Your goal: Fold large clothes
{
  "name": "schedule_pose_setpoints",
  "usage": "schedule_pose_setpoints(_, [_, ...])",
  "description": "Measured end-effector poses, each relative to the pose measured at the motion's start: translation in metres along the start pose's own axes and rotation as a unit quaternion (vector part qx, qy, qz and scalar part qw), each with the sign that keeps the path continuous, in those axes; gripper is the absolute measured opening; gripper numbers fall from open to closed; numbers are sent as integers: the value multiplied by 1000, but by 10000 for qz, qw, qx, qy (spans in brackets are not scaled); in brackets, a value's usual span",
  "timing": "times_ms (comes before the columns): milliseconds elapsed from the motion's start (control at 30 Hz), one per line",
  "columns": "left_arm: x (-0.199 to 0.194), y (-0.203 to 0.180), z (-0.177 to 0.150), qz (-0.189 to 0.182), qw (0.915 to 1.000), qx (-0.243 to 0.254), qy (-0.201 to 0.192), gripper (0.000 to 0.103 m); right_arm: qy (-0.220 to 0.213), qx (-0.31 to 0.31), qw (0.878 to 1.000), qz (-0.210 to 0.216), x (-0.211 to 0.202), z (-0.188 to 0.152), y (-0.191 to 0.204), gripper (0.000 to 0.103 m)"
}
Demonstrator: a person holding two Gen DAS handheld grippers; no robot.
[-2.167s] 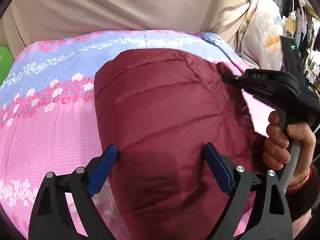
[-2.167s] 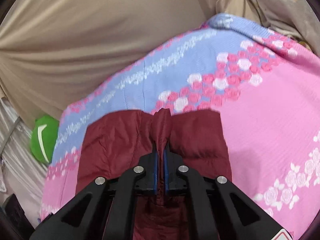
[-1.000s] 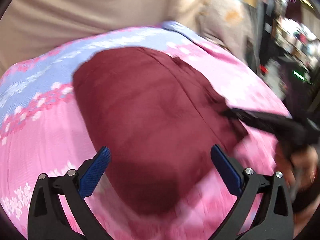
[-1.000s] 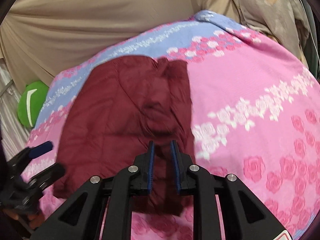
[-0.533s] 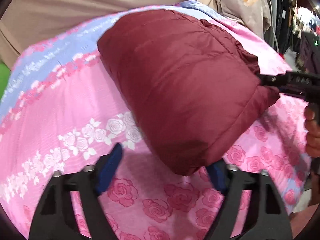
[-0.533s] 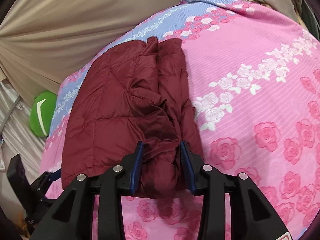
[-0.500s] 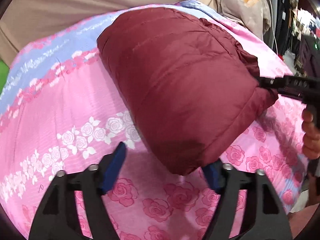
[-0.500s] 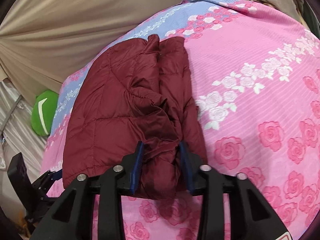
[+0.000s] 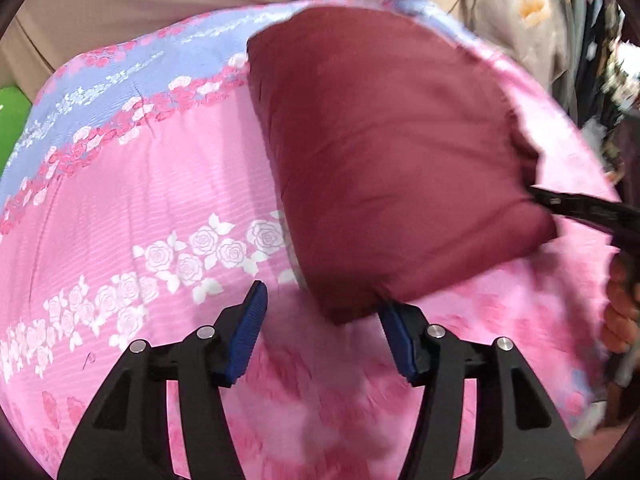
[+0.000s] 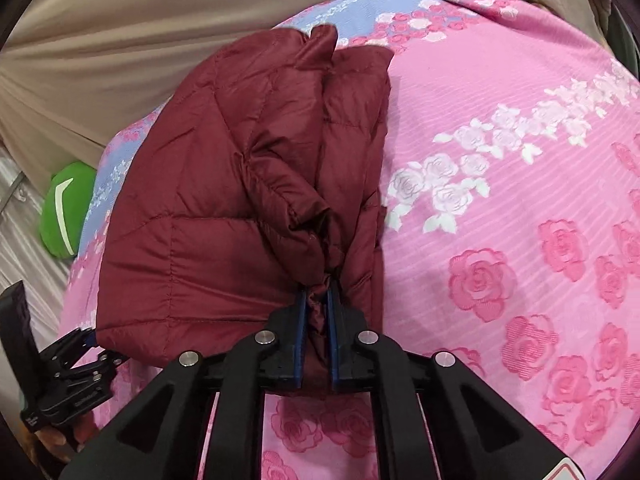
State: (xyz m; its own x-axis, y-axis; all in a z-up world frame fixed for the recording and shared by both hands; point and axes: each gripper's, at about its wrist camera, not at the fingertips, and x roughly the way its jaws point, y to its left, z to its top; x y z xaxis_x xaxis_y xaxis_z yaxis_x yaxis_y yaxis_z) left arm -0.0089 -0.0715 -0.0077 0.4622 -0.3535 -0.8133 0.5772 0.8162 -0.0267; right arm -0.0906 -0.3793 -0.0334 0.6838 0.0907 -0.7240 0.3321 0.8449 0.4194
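A folded maroon quilted jacket (image 10: 248, 184) lay on a pink rose-printed bedspread (image 10: 500, 200), its far edge reaching the spread's lavender band (image 9: 132, 76). The right gripper (image 10: 317, 320) was clamped on a bunched fold at the jacket's near edge; its blue pads (image 10: 300, 332) had just been closing and pressed the gathered fabric from both sides. In the left wrist view the left gripper (image 9: 320, 320) stood at the jacket's nearest corner with its jaws part-way apart; they had just been closing. The right-hand pad (image 9: 400, 340) lay at the underside of that corner, though contact could not be confirmed, while the left-hand pad stood clear over the bedspread. The same gripper appeared at the lower left of the right wrist view, at the jacket's left corner. A hand (image 9: 620, 308) showed at the right margin of the left wrist view. Beige drapery (image 10: 120, 40) hung behind the bed, and a green object (image 10: 66, 216) sat beside it.
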Motion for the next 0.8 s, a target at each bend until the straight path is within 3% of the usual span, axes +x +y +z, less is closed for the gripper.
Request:
schedule_pose_setpoints(100, [-39, 7, 7, -154, 9990, -78, -423, 57, -494, -221, 9981, -298, -34, 10, 11, 12])
schedule_pose_setpoints(233, [-58, 3, 37, 28, 9946, -124, -1034, 62, -857, -632, 9943, -91, -50, 25, 43, 12])
schedule_pose_setpoints(333, [-29, -10, 58, 209, 9949, -60, -989, 62, -915, -1018, 9899, -366, -34, 33, 65, 12])
schedule_pose_setpoints(467, [19, -26, 69, 260, 9981, 52, -548, 62, -747, -1152, 9872, -813, 2, 44, 62, 12])
schedule_pose_setpoints(533, [32, -32, 67, 413, 9974, 36, -583, 76, -511, -1152, 9874, -954, 27, 43, 52, 9])
schedule_pose_setpoints(667, [42, -36, 66, 565, 9969, 4, -540, 83, -294, -991, 9910, -847, 33, 48, 47, 9])
schedule_pose_setpoints(800, [44, -36, 66, 598, 9969, -17, -520, 87, -486, -730, 9949, -493, 9, 55, 49, 11])
